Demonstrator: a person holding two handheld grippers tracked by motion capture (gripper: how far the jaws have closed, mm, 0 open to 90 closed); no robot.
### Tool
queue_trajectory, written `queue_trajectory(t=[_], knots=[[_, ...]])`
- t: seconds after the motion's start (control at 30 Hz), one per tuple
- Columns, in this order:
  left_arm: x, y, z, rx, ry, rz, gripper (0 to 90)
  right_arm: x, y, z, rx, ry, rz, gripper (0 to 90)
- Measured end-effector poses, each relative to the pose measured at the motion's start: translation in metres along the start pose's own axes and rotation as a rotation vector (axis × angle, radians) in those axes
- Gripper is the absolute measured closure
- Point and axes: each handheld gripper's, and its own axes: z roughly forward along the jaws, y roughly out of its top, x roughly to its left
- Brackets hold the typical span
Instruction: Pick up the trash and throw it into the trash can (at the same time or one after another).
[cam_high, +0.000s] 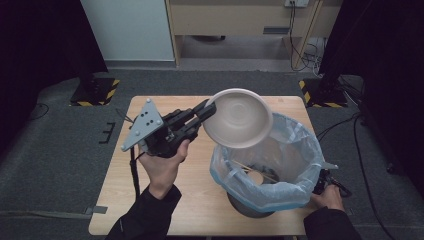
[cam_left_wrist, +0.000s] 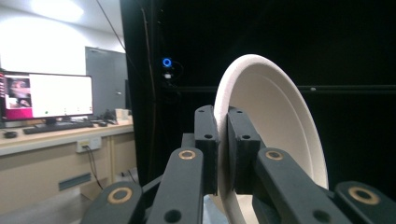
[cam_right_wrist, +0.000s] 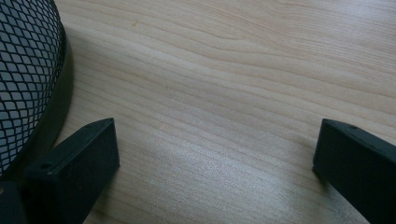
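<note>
A light, stiff paper bowl (cam_high: 238, 118) was pinched by its rim in the left gripper (cam_high: 206, 110) fingers above the lined bin (cam_high: 270, 192); right gripper (cam_right_wrist: 215, 163) fingers stood apart

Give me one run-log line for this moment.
left gripper: shut on plate rim | plate: tilted over lined bin | right gripper: open, beside bin base
</note>
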Motion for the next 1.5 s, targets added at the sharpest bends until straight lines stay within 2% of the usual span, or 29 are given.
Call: queue_trajectory(t=[0.17, 0.23, 0.4, 0.63, 0.7, 0.8, 0.87, 0.9, 0.93, 0.97, 1.1, 1.13, 1.17, 1.23, 1.3, 1.33, 1.5], knots=[[-0.005, -0.008, 0.013, 0.022, -0.018, -0.005, 83.9, 0.0, 0.0, 0.0, 0.0, 0.0, 0.0, 0.5], [-0.007, -0.015, 0.023, 0.051, -0.027, -0.005, 83.9, 0.0, 0.0, 0.0, 0.0, 0.0, 0.0, 0.5], [-0.009, -0.026, 0.035, 0.092, -0.038, -0.007, 83.9, 0.0, 0.0, 0.0, 0.0, 0.0, 0.001, 0.5], [-0.014, -0.041, 0.051, 0.16, -0.096, 0.003, 83.4, 0.0, 0.0, 0.0, 0.0, 0.0, 0.0, 0.5], [-0.015, -0.046, 0.054, 0.173, -0.135, -0.01, 79.8, 0.0, 0.0, 0.0, 0.0, 0.0, 0.0, 0.5], [-0.013, -0.047, 0.053, 0.177, -0.141, -0.013, 71.6, 0.0, 0.0, 0.0, 0.0, 0.0, 0.0, 0.5], [-0.01, -0.046, 0.049, 0.167, -0.132, -0.012, 64.6, 0.0, 0.0, 0.0, 0.0, 0.0, 0.001, 0.5], [-0.008, -0.045, 0.047, 0.161, -0.125, -0.017, 64.6, 0.0, 0.0, 0.0, 0.0, 0.0, 0.0, 0.5], [-0.006, -0.044, 0.044, 0.156, -0.121, -0.022, 58.7, 0.0, 0.0, 0.0, 0.0, 0.0, 0.0, 0.5], [-0.004, -0.043, 0.04, 0.146, -0.112, -0.022, 58.7, 0.0, 0.0, 0.0, 0.0, 0.0, 0.0, 0.5], [0.008, -0.042, 0.018, 0.147, -0.055, -0.014, 42.0, 0.0, 0.0, 0.0, 0.0, 0.0, 0.0, 0.5], [0.015, -0.045, 0.005, 0.162, -0.018, -0.011, 39.6, 0.0, 0.0, 0.0, 0.0, 0.0, 0.001, 0.5], [0.015, -0.045, 0.005, 0.162, -0.018, -0.011, 37.3, 0.0, 0.0, 0.0, 0.0, 0.0, 0.001, 0.5], [0.027, -0.053, -0.014, 0.204, 0.032, -0.012, 34.0, 0.0, 0.0, 0.0, 0.0, 0.0, 0.0, 0.5], [0.035, -0.063, -0.026, 0.251, 0.06, -0.009, 31.3, 0.0, 0.0, 0.0, 0.0, 0.0, 0.0, 0.5], [0.035, -0.063, -0.026, 0.251, 0.06, -0.009, 30.7, 0.0, 0.0, 0.0, 0.0, 0.0, 0.0, 0.5], [0.051, -0.097, -0.054, 0.371, 0.137, -0.03, 27.8, 0.0, 0.0, 0.0, 0.0, 0.0, 0.0, 0.5]])
